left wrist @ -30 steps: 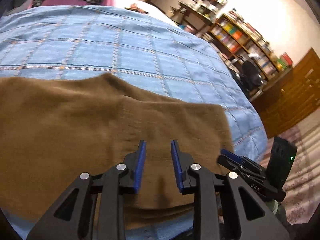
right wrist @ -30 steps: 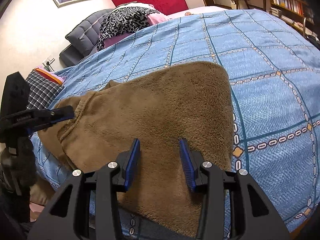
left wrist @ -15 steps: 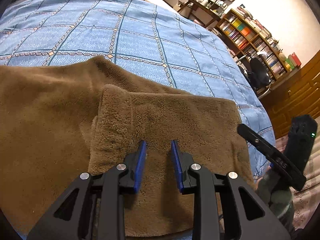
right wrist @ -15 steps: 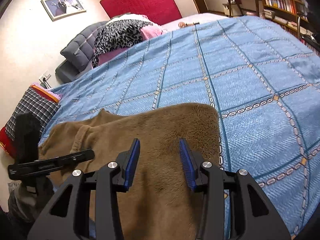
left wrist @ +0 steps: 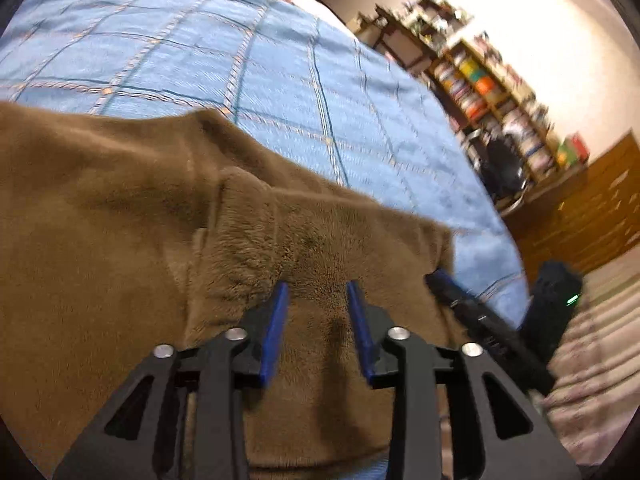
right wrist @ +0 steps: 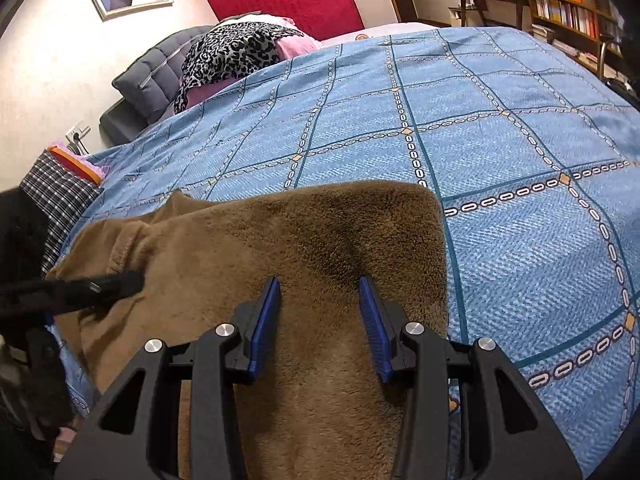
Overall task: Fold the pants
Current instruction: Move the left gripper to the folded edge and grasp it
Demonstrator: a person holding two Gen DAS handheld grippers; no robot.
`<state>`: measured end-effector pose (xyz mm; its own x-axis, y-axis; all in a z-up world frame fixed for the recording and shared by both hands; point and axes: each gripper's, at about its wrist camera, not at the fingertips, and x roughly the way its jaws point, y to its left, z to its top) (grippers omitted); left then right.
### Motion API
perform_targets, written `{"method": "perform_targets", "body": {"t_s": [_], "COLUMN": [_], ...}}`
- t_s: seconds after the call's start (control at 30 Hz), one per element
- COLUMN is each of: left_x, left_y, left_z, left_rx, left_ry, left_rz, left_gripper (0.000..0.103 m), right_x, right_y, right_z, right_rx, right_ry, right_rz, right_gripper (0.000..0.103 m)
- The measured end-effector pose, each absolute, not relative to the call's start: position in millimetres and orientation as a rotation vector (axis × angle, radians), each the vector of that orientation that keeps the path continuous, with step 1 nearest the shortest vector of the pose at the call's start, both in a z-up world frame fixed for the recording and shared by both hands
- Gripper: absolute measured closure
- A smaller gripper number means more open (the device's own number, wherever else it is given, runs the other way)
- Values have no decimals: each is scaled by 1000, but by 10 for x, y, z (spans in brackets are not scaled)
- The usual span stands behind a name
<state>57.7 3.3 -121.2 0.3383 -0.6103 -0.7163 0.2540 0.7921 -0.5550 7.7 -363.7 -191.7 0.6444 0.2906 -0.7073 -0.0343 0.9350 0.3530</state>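
Note:
Brown fleece pants [left wrist: 120, 220] lie on the blue bedspread [left wrist: 280, 80], with one layer folded over on top and its thick rounded edge [left wrist: 240, 208] showing. My left gripper [left wrist: 316, 286] hovers just over that folded layer; its jaws are opening and the pads press on nothing. In the right wrist view the pants [right wrist: 320, 232] end in a straight edge near the bed's near side. Over them my right gripper [right wrist: 318, 280] stands open and holds nothing. Each gripper shows in the other's view: the right gripper [left wrist: 480, 320] at the pants' right edge, the left gripper [right wrist: 100, 286] at their left.
A pile of leopard-print and pink bedding [right wrist: 240, 52] and a grey cushion [right wrist: 152, 80] lie at the bed's head. A checked pillow [right wrist: 56, 196] sits left. Bookshelves [left wrist: 500, 92], a dark chair [left wrist: 500, 160] and a wooden cabinet [left wrist: 592, 208] stand past the bed's right side.
The left gripper's jaws have spread wider and it has sunk closer to the folded layer. The right gripper has drawn back, so more bedspread shows beyond the pants.

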Motion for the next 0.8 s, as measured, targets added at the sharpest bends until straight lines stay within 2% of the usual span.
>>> {"method": "perform_targets", "body": {"t_s": [0.17, 0.5, 0.8], "left_x": [407, 176, -29], "left_y": [483, 1770, 2648], "left_z": [-883, -649, -647], "left_rx": [-372, -450, -559], "left_ry": [974, 885, 833], "left_rz": [-471, -157, 47], "left_gripper": [46, 45, 45], "right_x": [76, 46, -28], "right_y": [-3602, -3480, -3406], "right_z": [-1911, -1796, -1651], "right_rx": [309, 255, 266], "right_ry": [862, 874, 858], "right_rz": [170, 98, 45], "right_gripper": [61, 60, 59]}}
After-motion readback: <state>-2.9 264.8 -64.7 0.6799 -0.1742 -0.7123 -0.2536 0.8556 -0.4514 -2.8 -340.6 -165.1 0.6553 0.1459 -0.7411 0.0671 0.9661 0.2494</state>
